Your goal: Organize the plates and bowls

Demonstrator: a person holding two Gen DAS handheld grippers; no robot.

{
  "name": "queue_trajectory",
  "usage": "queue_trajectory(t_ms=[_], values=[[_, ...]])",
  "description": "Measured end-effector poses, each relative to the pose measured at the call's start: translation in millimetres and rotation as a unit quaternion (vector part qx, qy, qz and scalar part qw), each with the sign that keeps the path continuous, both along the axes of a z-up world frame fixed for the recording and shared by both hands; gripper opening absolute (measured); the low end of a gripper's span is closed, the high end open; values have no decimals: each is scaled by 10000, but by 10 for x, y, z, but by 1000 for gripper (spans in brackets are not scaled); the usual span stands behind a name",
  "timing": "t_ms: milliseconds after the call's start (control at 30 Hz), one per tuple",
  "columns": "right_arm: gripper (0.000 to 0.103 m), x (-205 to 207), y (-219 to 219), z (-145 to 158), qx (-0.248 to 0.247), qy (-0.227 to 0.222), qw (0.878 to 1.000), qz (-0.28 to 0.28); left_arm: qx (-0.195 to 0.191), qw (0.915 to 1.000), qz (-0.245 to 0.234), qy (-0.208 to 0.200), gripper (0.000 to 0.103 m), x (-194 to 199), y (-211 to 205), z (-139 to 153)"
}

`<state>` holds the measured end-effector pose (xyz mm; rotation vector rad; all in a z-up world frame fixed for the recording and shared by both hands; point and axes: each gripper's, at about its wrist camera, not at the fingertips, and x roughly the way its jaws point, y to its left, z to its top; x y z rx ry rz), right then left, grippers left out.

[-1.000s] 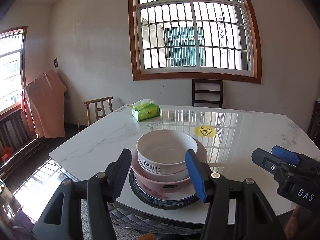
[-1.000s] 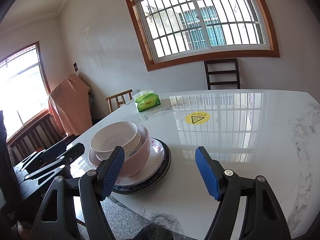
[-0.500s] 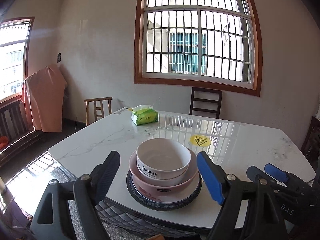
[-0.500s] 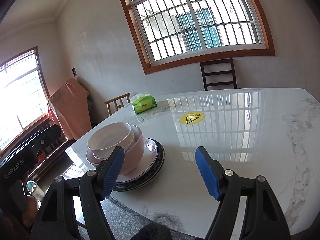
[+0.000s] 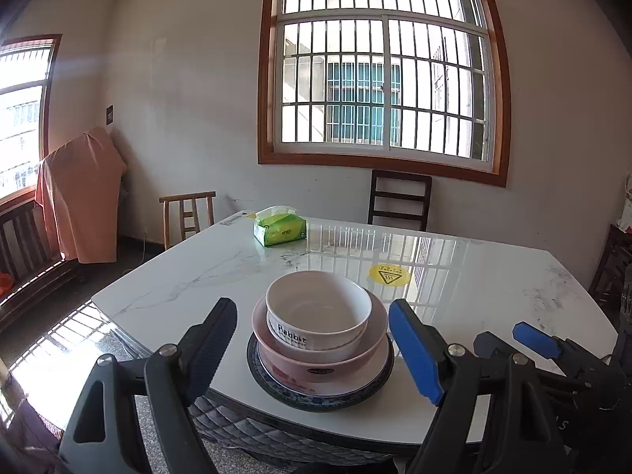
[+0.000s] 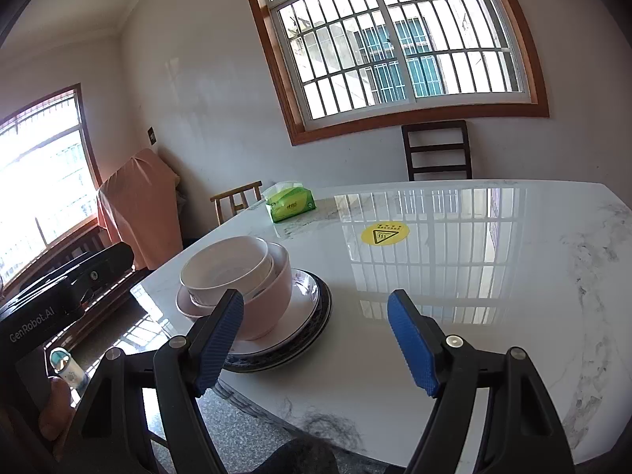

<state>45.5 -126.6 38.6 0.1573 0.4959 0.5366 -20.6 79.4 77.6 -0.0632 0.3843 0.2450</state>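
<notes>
Altogether two bowls (image 5: 318,312) nested, two plates (image 5: 320,389) beneath, one tissue pack (image 5: 280,230)

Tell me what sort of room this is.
Most likely a home dining room: a marble-topped table with wooden chairs around it, a stack of bowls and plates, and a tissue pack on top.

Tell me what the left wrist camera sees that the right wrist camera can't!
Only the left wrist view shows the word "Rabbit" on the white bowl and the right hand-held gripper, open. Only the right wrist view shows the small bottle low at the left, and the left hand-held gripper's black body with its GenRobot.AI label. Both show the stack of bowls and plates, the green tissue box, the yellow sticker and the marble table.
</notes>
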Motion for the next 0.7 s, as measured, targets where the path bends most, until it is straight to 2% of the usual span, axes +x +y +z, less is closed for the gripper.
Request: queue_trajectory(t_ms=[433,467,500,533,633,700], values=[[77,17,-168,-43,-92,59,9998,-170,138,9996,-103,230,83,1,-154,-23],[77,39,-210,-52,-101,75,9997,-211,143,9994,-90,306,86,11,-164,-38],[79,68,-246,-61,-147,96,9995,-254,162,9990,-73,400,97,29,-173,-55],[79,106,-288,-79,-225,109,9992,-323,160,9987,-87,469,103,46,-182,-76],[85,320,-510,-178,-547,354,9960,-615,61,9984,-94,557,103,75,-153,-127],[85,533,-716,-283,-783,583,9914,-875,137,9978,31,651,103,106,-150,-173]])
